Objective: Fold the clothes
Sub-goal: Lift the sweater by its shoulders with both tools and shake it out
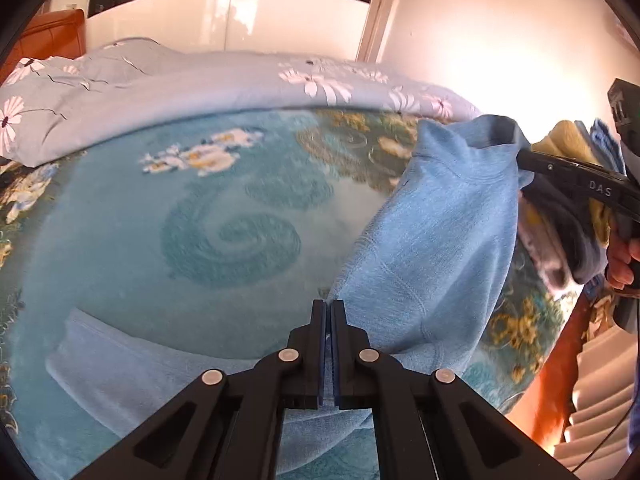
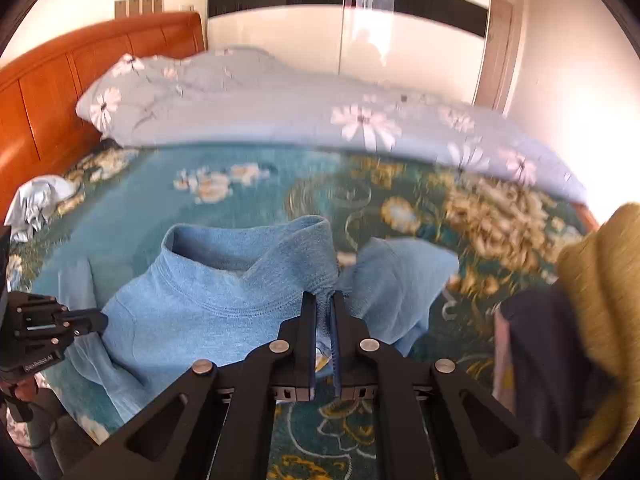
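Both my grippers pinch the blue sweater and hold it lifted over the bed.

The blue sweater (image 2: 208, 300) hangs between my tools above the teal floral blanket (image 1: 180, 220), collar toward the far side, one sleeve (image 1: 120, 360) trailing on the blanket at the near left. My right gripper (image 2: 323, 300) is clamped on the fabric at the collar's right end; my left gripper (image 1: 328, 306) is pressed together on a lower edge of the same garment. I judge this as the spreading step, before any fold. Next I need to draw the two grips apart, lower the sweater flat and keep it away from the pile of other clothes (image 2: 580, 320) at the right. A daisy-print quilt (image 2: 320, 108) lies bunched at the far side.
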